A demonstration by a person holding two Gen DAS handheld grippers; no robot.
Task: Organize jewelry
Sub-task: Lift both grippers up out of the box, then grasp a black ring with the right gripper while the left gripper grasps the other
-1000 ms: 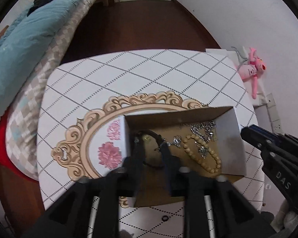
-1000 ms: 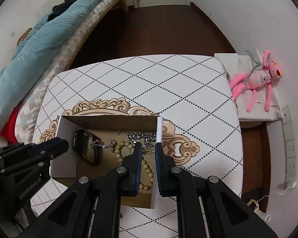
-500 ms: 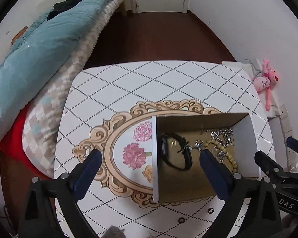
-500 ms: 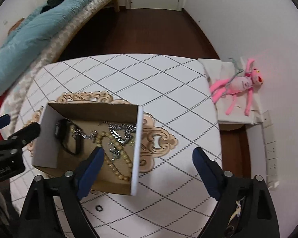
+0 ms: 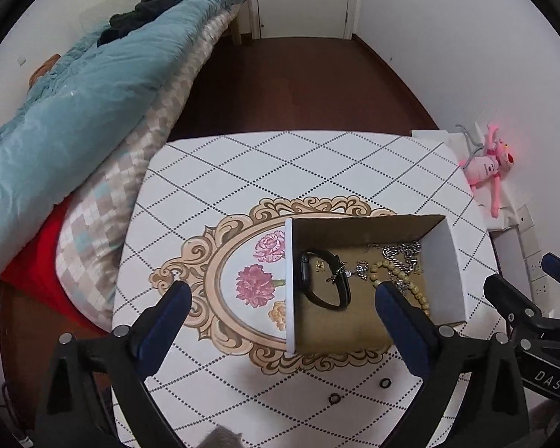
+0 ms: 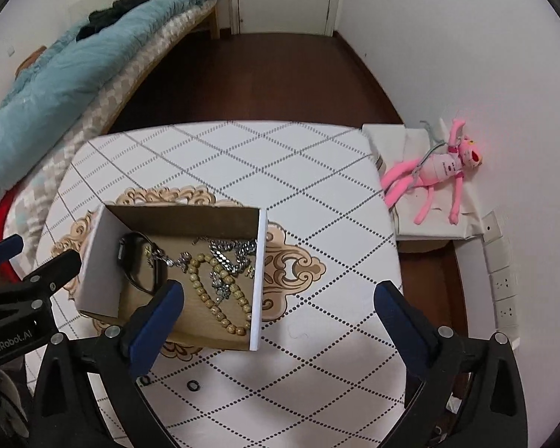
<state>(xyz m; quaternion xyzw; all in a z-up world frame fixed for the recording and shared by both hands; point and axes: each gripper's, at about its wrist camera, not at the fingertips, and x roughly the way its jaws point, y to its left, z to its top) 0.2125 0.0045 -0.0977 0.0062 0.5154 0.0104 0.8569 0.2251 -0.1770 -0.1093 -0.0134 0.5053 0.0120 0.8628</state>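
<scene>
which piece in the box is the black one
The black watch band at the box's left end; the bead bracelet is tan and the chain silver.

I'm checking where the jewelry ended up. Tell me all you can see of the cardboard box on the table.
The cardboard box is open-topped and shallow, white outside and brown inside. It sits flat on the table, over the printed gold frame. Inside lie a black watch, a beaded bracelet and silver chains, partly tangled together. Neither pair of tongs touches it: both hang open above, nearer the camera. Two small black rings lie outside on the table.
</scene>
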